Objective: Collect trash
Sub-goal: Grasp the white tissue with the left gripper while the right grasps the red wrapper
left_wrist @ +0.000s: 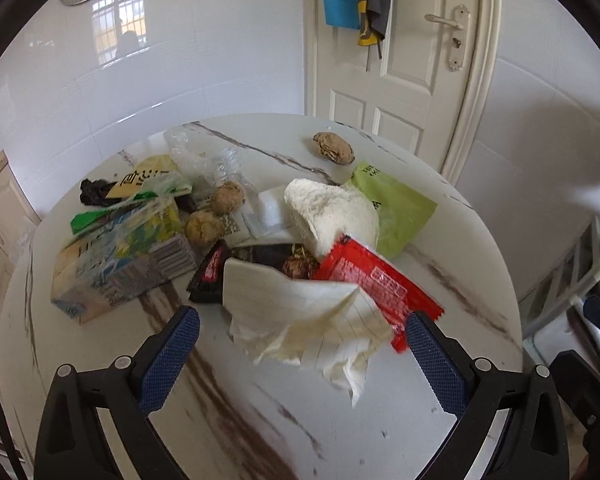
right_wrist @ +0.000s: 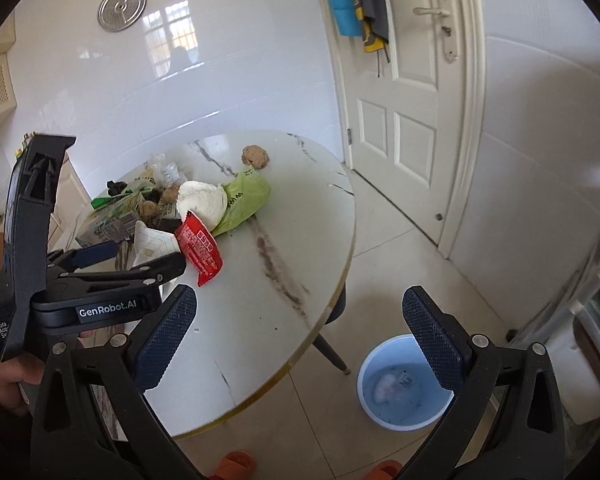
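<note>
Table: your round marble-patterned table (left_wrist: 440, 248) carries the whole heap of trash; in the right wrist view its edge (right_wrist: 340, 264) stands over the tiled floor.
Door: a white panelled door (left_wrist: 400, 60) stands closed behind the table, with cloths hanging on it.
Bin: the blue bin (right_wrist: 404, 388) sits on the floor just beside the table, below your right gripper, with some pale scraps already lying in it.
Left gripper: your left gripper (left_wrist: 302, 354) hangs over the near side of the table with its jaws spread wide; the crumpled tissue lies between them, and neither pad presses on it.
Right gripper: your right gripper (right_wrist: 300, 334) is wide apart too, with nothing between its jaws, aimed at the table edge and the bin.
White bun: a white, crumbly lump (left_wrist: 332, 212) lies in the middle of the heap, partly over the green bag (left_wrist: 400, 208).
Tissue: the crumpled tissue (left_wrist: 300, 320) lies at the near edge of the heap.
Red wrapper: it (left_wrist: 380, 284) touches the tissue on its right side.
Walnuts: two (left_wrist: 228, 198) sit together in the heap; a third brown lump (left_wrist: 334, 148) lies well apart near the far edge.
</note>
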`<action>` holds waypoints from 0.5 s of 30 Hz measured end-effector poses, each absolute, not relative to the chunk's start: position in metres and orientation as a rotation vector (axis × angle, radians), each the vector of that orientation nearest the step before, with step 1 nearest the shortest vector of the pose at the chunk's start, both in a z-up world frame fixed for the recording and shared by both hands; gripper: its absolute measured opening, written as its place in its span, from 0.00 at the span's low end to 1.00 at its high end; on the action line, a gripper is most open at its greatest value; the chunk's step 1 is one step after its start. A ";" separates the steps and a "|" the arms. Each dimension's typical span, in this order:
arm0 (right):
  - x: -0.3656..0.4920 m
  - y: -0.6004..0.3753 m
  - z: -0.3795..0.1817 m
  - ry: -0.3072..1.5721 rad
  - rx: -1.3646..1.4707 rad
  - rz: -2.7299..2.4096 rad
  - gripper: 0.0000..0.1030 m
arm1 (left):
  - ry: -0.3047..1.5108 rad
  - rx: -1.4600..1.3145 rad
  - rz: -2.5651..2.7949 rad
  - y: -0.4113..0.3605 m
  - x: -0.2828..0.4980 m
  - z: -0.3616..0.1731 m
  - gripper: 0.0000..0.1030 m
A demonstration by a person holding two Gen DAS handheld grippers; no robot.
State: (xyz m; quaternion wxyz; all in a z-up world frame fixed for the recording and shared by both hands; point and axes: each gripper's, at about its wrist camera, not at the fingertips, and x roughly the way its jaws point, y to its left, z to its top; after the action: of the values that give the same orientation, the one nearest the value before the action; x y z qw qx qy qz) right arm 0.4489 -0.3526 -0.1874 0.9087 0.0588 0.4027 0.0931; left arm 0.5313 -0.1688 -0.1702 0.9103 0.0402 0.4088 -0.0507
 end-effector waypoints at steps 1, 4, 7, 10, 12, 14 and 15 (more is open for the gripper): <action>0.452 -0.351 -0.189 0.832 0.121 0.194 1.00 | 0.849 0.088 -0.106 -0.169 0.536 -0.174 0.95; 0.461 -0.349 -0.193 0.837 0.121 0.198 1.00 | 0.884 0.058 -0.138 -0.163 0.550 -0.187 0.73; 0.468 -0.343 -0.197 0.844 0.110 0.210 1.00 | 0.880 0.029 -0.164 -0.152 0.552 -0.191 0.51; 0.477 -0.333 -0.199 0.853 0.088 0.231 1.00 | 0.892 0.001 -0.218 -0.139 0.549 -0.191 0.43; 0.482 -0.323 -0.199 0.859 0.071 0.254 1.00 | 0.881 -0.006 -0.241 -0.129 0.542 -0.189 0.41; 0.489 -0.311 -0.201 0.871 0.053 0.285 1.00 | 0.870 -0.001 -0.242 -0.120 0.537 -0.186 0.40; 0.494 -0.302 -0.203 0.884 0.034 0.305 1.00 | 0.862 -0.005 -0.241 -0.114 0.533 -0.183 0.40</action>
State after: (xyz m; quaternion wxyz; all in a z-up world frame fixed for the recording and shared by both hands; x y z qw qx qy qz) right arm 0.4938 -0.3022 -0.2035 0.8926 0.0162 0.4259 0.1472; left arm 0.5333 -0.1139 -0.1834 0.9014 -0.0026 0.4169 -0.1167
